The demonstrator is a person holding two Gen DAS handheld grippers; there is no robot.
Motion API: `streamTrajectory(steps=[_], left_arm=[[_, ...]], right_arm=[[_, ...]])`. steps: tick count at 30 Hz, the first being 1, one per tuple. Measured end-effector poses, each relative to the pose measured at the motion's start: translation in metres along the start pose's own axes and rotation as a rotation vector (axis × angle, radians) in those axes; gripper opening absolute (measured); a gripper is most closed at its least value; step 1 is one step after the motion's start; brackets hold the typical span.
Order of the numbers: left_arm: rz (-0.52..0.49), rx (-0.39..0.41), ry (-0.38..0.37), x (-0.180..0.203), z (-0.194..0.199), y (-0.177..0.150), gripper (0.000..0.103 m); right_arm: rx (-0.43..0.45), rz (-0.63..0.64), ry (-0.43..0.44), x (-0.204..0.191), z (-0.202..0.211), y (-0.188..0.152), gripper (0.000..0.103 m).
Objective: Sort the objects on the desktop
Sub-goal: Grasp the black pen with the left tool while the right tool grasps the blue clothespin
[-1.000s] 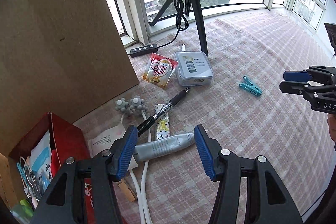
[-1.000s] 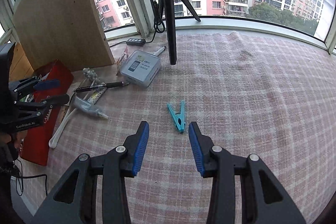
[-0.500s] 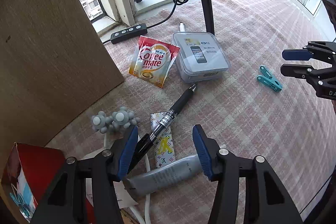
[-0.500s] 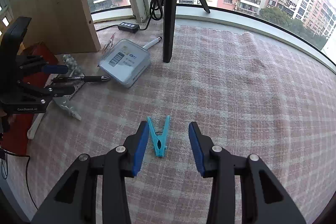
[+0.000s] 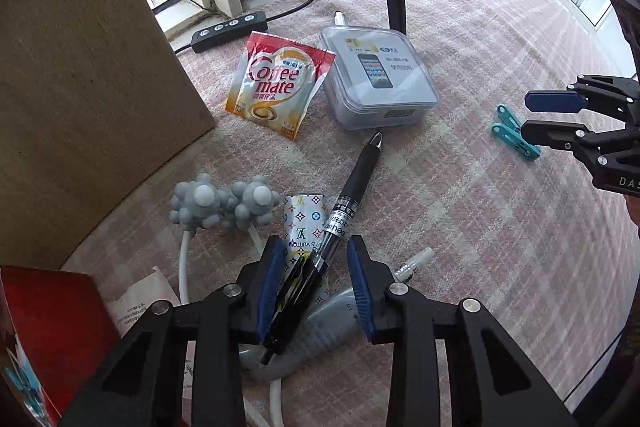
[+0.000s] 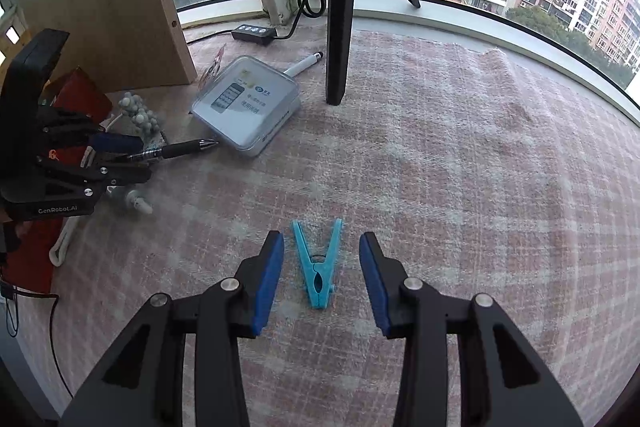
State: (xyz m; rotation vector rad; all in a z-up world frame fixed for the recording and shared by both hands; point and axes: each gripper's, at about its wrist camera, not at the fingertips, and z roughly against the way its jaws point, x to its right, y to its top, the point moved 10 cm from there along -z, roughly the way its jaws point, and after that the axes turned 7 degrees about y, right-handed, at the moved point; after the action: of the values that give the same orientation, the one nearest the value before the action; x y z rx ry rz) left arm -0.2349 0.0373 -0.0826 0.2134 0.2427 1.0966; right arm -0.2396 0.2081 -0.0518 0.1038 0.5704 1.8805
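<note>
Most of the desktop things lie loose on the checked cloth of the surface (image 6: 460, 155), so the sorting looks far from finished: a black pen (image 5: 344, 211), a creamer sachet (image 5: 276, 87), a clear plastic box (image 5: 376, 79), a knobbly grey massager (image 5: 220, 203), a patterned packet (image 5: 304, 223), a grey tube (image 5: 332, 319) and a teal clothes peg (image 6: 318, 263). A red box (image 5: 52, 319) at the near left holds a few items already, though what they are is too cut off to tell; I judge it to be the place things are sorted into. The left gripper (image 5: 314, 287) has its jaws fairly wide on either side of the pen's rear end, not pressing it, with the packet and tube beneath. The right gripper (image 6: 320, 283) also has its jaws wide, with the peg lying flat on the cloth between them, touched by neither. Both look poised to close, but neither thing is held. The left view alone shows the printed face of the sachet and the pen crossing the packet and tube; in the right view the sachet is a thin edge-on sliver behind the plastic box. The right view alone shows a white stylus (image 6: 304, 65) beyond the plastic box and the tripod leg (image 6: 338, 27) planted on the cloth, and it makes plain that the peg is centred between its jaws.
</note>
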Motion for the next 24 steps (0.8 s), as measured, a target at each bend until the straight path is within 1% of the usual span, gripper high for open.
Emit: streamTrajectory(steps=[2,5,8,13,14,15,18,22,24], left_arm=[[-0.002,-0.005,-0.005,0.001,-0.001,-0.003,0.025],[-0.009,-0.003,0.0,0.003,0.0,-0.004,0.025],[-0.012,-0.002,-0.004,0.006,0.003,-0.005,0.022],[-0.016,0.016,0.01,0.01,0.012,-0.007,0.021],[-0.016,0.019,0.013,0.01,0.014,-0.007,0.021],[-0.017,0.023,0.016,0.011,0.015,-0.008,0.02],[-0.017,0.034,0.024,0.012,0.021,-0.01,0.02],[-0.019,0.036,0.015,0.012,0.027,-0.013,0.02],[-0.023,0.035,0.005,0.013,0.028,-0.014,0.018]], right_arm=[[-0.005,0.0,-0.008,0.001,-0.001,-0.002,0.039],[-0.007,-0.006,-0.011,0.003,-0.002,-0.005,0.039],[-0.012,-0.012,-0.012,0.006,-0.003,-0.007,0.039],[-0.024,-0.023,0.002,0.007,-0.007,-0.011,0.038],[-0.027,-0.021,0.002,0.006,-0.008,-0.012,0.036],[-0.031,-0.02,0.005,0.005,-0.009,-0.013,0.03],[-0.049,-0.032,0.029,0.002,-0.013,-0.017,0.02],[-0.046,-0.037,0.03,0.001,-0.013,-0.019,0.019],[-0.045,-0.042,0.034,0.001,-0.012,-0.02,0.019]])
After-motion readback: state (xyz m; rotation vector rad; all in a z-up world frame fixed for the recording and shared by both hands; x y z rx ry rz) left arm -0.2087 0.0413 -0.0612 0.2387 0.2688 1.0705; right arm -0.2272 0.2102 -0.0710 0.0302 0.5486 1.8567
